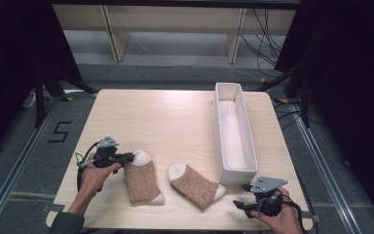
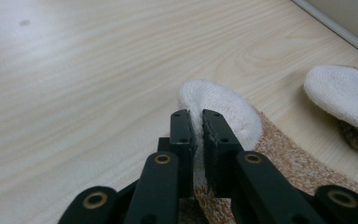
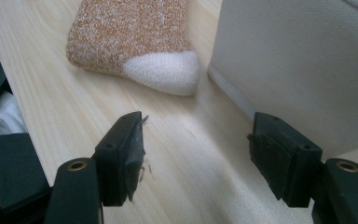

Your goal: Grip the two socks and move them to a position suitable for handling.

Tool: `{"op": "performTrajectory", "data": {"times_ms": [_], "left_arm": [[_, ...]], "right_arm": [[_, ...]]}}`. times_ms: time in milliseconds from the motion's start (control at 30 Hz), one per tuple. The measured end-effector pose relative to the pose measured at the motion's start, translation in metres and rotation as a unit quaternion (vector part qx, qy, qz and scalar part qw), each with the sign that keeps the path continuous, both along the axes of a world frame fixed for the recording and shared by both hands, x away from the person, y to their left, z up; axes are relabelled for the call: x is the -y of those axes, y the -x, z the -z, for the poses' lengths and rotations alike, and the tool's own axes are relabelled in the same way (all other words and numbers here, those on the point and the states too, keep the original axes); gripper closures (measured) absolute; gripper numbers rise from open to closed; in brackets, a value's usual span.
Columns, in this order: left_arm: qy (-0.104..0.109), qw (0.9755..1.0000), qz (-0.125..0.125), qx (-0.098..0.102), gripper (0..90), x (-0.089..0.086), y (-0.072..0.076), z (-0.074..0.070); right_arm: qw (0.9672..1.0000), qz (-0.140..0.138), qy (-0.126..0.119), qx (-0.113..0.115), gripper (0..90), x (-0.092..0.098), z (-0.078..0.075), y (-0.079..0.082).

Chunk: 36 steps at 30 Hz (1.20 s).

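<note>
Two orange-and-white socks (image 1: pixel 143 180) (image 1: pixel 196 184) lie flat, apart, on the table.

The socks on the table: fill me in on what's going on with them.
A person works two hand-held grippers at a light wooden table. The left gripper is shut on the white end of the left orange-speckled sock. The right gripper hangs open and empty near the front end of the long white box. The second orange-speckled sock lies flat beside that box.
</note>
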<state>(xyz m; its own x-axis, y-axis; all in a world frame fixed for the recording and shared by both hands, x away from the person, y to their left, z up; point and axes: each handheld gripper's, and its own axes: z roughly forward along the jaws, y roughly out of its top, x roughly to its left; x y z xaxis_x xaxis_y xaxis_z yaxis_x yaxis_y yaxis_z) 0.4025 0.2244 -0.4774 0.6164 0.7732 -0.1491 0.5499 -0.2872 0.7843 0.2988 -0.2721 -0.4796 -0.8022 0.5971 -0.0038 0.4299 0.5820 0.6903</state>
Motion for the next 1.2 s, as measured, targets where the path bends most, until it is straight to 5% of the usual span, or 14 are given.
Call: {"op": "performTrajectory", "data": {"times_ms": [267,367,400,533,700,900,1067,1200], "left_arm": [[0.029,0.9966,0.029,0.071,83.9,0.017,0.037,-0.048],[0.027,0.9929,0.061,0.099,84.0,0.033,0.063,-0.061],[0.021,0.9920,0.067,0.105,84.1,0.038,0.069,-0.064],[0.036,0.9872,0.088,0.128,84.3,0.058,0.081,-0.080],[0.055,0.9846,0.102,0.131,84.4,0.073,0.083,-0.085],[0.043,0.9792,0.160,0.117,84.4,0.107,0.097,-0.081],[0.041,0.9725,0.203,0.106,84.5,0.131,0.110,-0.075],[0.064,0.9672,0.224,0.101,84.6,0.141,0.119,-0.074]], "right_arm": [[1.0000,0.001,-0.001,0.001,35.3,0.001,0.000,-0.001],[0.9999,0.008,-0.004,-0.009,35.3,-0.001,-0.001,0.002],[0.9999,-0.006,-0.008,0.006,35.4,-0.001,-0.003,0.000],[0.9998,-0.010,-0.018,0.002,35.5,-0.008,-0.009,0.004],[0.9998,-0.011,-0.016,0.006,35.4,-0.008,-0.010,0.002],[0.9987,-0.024,-0.041,0.016,35.5,-0.010,-0.021,0.003],[0.9963,-0.051,-0.068,0.019,35.7,-0.024,-0.035,0.006],[0.9943,-0.076,-0.070,0.026,36.2,-0.039,-0.043,0.009]]}}
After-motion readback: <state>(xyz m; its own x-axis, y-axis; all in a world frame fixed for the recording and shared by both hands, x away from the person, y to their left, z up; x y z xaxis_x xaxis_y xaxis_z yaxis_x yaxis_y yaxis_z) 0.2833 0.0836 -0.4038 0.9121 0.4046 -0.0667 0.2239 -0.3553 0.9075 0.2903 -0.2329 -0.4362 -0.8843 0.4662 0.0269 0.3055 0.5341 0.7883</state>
